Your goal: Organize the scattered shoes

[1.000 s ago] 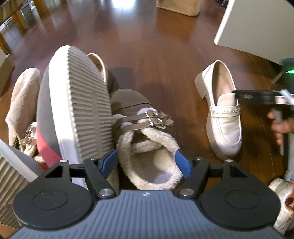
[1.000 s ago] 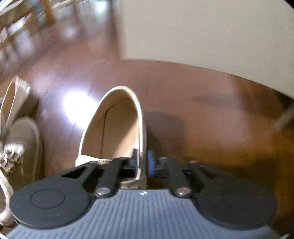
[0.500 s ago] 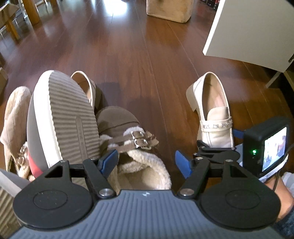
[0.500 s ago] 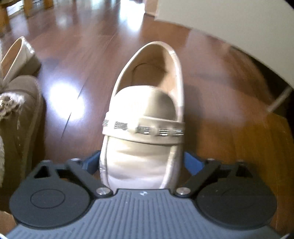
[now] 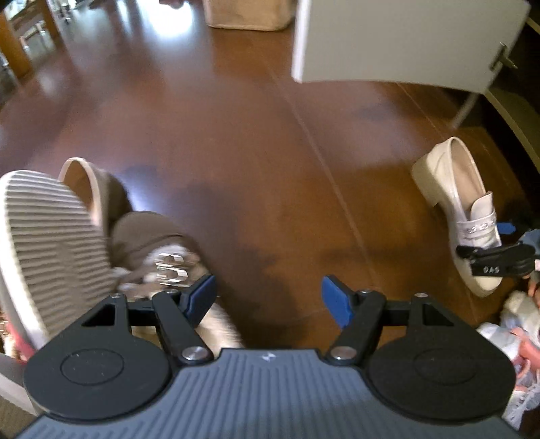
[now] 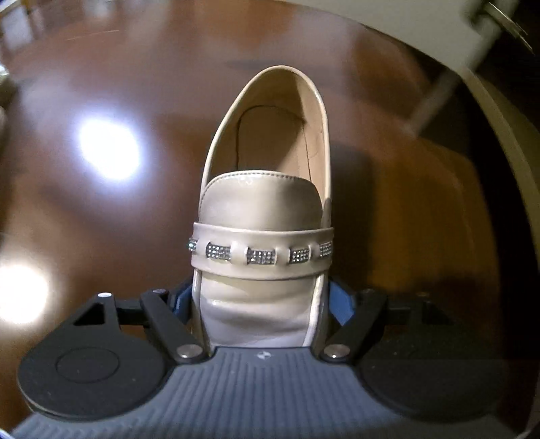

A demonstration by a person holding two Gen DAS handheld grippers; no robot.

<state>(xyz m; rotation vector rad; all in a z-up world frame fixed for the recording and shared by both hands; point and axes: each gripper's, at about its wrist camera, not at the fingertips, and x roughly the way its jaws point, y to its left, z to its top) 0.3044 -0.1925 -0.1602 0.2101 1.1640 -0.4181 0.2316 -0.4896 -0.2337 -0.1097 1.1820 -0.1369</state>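
A cream loafer with a studded strap lies on the wooden floor, toe toward me. My right gripper straddles its toe and its jaws are closing, both blue pads against the shoe's sides. The left wrist view shows the same loafer at far right, with the right gripper across its front. My left gripper stands open over bare floor, nothing between its fingers. To its left lie a brown fleece-lined slipper with buckles and a sneaker on its side, ribbed sole showing.
A second cream loafer sticks out behind the sneaker. A white cabinet door hangs open above the floor at the back right, and a tan box stands at the back. A pale sneaker lies at the lower right edge.
My left gripper slid right, off the slipper, and is over bare floor. My right gripper opened, came onto the loafer's toe and narrowed onto its sides.
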